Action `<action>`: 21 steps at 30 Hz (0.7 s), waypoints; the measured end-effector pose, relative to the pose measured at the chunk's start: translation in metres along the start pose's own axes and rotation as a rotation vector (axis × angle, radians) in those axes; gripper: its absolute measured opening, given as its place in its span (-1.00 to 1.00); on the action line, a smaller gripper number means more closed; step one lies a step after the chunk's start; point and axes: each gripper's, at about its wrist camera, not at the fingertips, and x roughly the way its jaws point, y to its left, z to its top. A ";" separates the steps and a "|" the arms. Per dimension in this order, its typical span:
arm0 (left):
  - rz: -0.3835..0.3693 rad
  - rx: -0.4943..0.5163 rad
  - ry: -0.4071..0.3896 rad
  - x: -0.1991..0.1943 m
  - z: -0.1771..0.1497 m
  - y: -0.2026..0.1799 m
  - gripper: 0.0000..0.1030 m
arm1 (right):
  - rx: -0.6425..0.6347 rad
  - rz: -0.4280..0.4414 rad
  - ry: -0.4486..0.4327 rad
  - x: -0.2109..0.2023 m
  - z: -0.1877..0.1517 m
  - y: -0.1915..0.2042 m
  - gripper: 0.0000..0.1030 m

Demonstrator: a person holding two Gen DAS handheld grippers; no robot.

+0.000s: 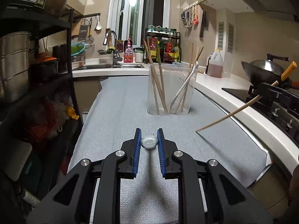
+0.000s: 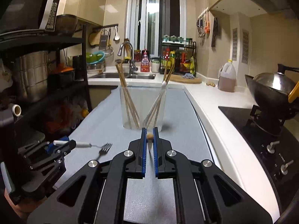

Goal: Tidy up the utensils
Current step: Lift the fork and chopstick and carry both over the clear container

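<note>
My left gripper's [image 1: 149,132] blue-padded fingers [image 1: 138,147] are clamped on the white-handled metal fork [image 2: 93,146]: from the left wrist I see the rounded white butt of its handle wedged between the pads, near their tips. The right wrist view shows the fork crossing those fingers, handle through the pads and tines jutting out to the right above the pale grey cloth mat [image 1: 115,112]. My right gripper's [image 2: 149,130] fingers [image 2: 143,149] are pressed nearly together on a thin wooden chopstick [image 1: 233,113], its round end showing between the pads close to the tips; in the left wrist view its long shaft slants down and to the left, the point clear of the mat. Farther off, mid-mat, stands the clear plastic two-compartment utensil holder [image 1: 169,91], with wooden chopsticks in its left compartment and more chopsticks plus a white-handled utensil in its right. Beyond it lie the steel sink [image 1: 108,66] and, to the right, a dark wok [image 1: 265,71] on the stove.
</note>
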 end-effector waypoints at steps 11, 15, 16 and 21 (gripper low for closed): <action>-0.056 -0.059 0.016 0.001 0.054 0.021 -0.66 | 0.031 0.037 -0.010 0.009 0.045 -0.011 -0.88; -0.046 -0.039 0.033 0.002 0.072 0.021 -0.66 | 0.056 0.050 0.020 0.017 0.059 -0.018 -0.88; -0.049 -0.039 0.040 0.002 0.078 0.021 -0.66 | 0.060 0.053 0.032 0.020 0.062 -0.019 -0.88; -0.069 -0.037 0.062 0.002 0.107 0.022 -0.67 | 0.081 0.087 0.108 0.035 0.089 -0.030 -0.87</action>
